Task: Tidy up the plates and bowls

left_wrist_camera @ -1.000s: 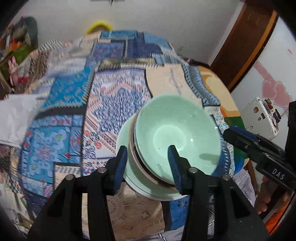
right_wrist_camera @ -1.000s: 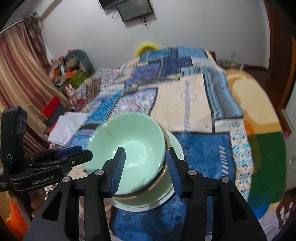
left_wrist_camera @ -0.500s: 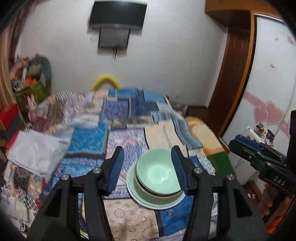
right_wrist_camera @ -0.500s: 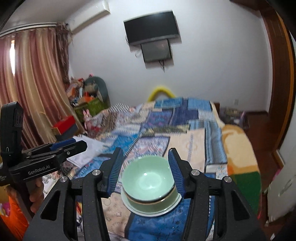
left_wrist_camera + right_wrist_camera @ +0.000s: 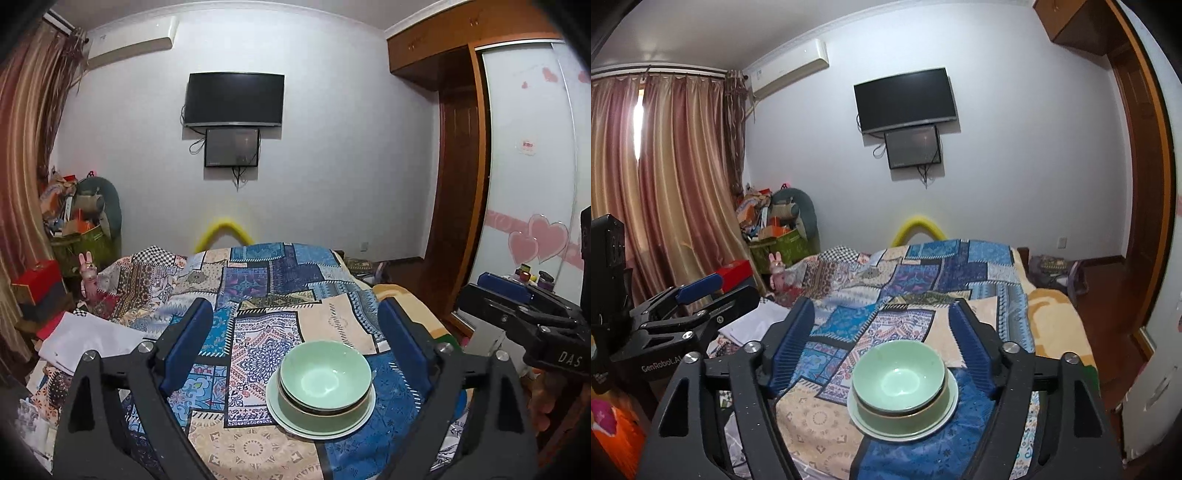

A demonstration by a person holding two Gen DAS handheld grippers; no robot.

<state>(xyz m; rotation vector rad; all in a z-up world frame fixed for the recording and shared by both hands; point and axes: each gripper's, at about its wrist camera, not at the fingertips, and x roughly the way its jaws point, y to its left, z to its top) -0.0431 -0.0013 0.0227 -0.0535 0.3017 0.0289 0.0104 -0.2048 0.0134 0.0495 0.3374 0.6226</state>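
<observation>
Near the front edge of the patchwork-covered bed, pale green bowls point(image 5: 325, 373) point(image 5: 899, 376) are nested on a pale green plate point(image 5: 356, 421) point(image 5: 947, 410); the lower bowl has a dark gold-edged rim. My left gripper point(image 5: 295, 339) is open and held back from the stack, which shows low between its blue-padded fingers. My right gripper point(image 5: 882, 339) is open too, equally far back, with the stack between its fingers in view. Nothing is held. Each gripper shows at the edge of the other's view.
The patchwork bedspread point(image 5: 258, 295) covers the bed. White cloth point(image 5: 85, 339) lies at its left side. A red box point(image 5: 37, 280) and cluttered boxes point(image 5: 775, 229) stand by the curtain. A wardrobe with a sliding door point(image 5: 524, 184) is on the right. A TV point(image 5: 234, 99) hangs on the far wall.
Both grippers have pulled up and back from the stack, which now looks small and far. Their jaws have opened wider. The bowls and plate have stayed in place on the bed.
</observation>
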